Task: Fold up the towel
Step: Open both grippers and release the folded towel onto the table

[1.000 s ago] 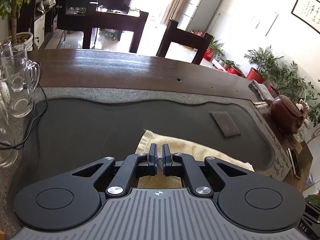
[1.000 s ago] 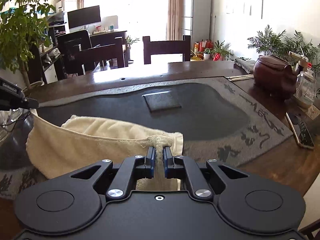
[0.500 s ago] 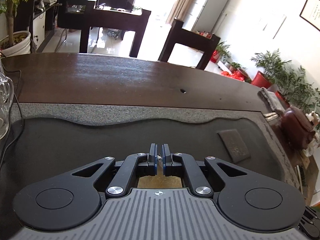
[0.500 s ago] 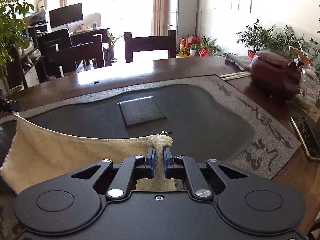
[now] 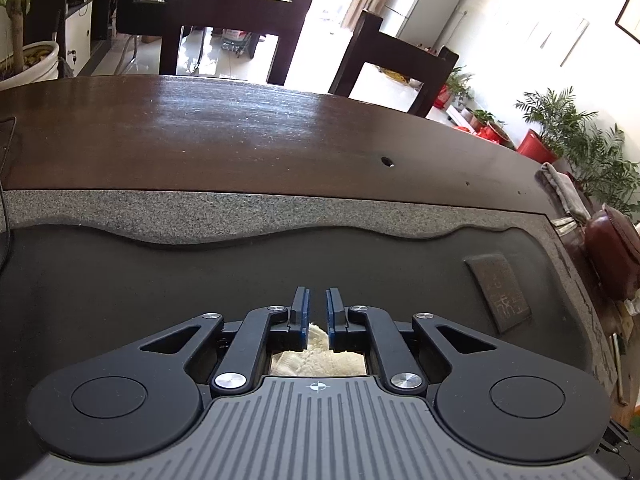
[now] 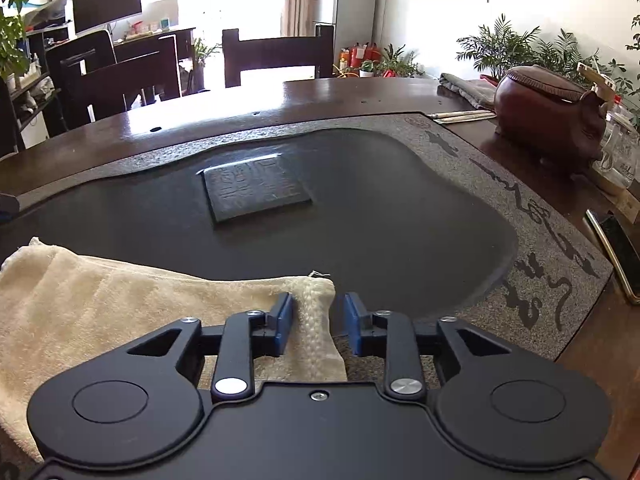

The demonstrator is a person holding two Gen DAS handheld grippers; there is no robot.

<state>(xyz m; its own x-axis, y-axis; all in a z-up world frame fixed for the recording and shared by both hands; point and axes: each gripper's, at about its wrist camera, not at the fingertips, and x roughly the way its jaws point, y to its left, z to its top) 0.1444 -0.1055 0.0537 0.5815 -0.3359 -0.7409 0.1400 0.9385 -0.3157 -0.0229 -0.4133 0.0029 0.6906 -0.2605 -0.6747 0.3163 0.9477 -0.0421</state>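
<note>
A cream towel (image 6: 120, 304) lies folded on the dark stone tea tray (image 6: 400, 220), its right corner reaching between the fingers of my right gripper (image 6: 318, 308). That gripper's jaws are opening; a gap shows beside the corner and the pads do not press on it. In the left wrist view only a patch of the towel (image 5: 316, 360) shows under my left gripper (image 5: 316, 300). Its jaws are opening too, a narrow gap between the blue pads, with the towel's edge low between them. Both grippers hang close over the tray (image 5: 160, 280).
A raised carved stone block (image 6: 256, 190) sits in the tray beyond the towel. On the wooden table to the right stand a brown pig-shaped pot (image 6: 548, 112), a glass jar (image 6: 620, 152), a phone (image 6: 616, 248) and a grey cloth (image 6: 468, 88). Chairs (image 6: 276, 56) stand behind the table.
Both grippers came forward and down with the towel's edge, which hung between them and now rests on the tray. Both pairs of jaws, shut on the towel before, have parted.
</note>
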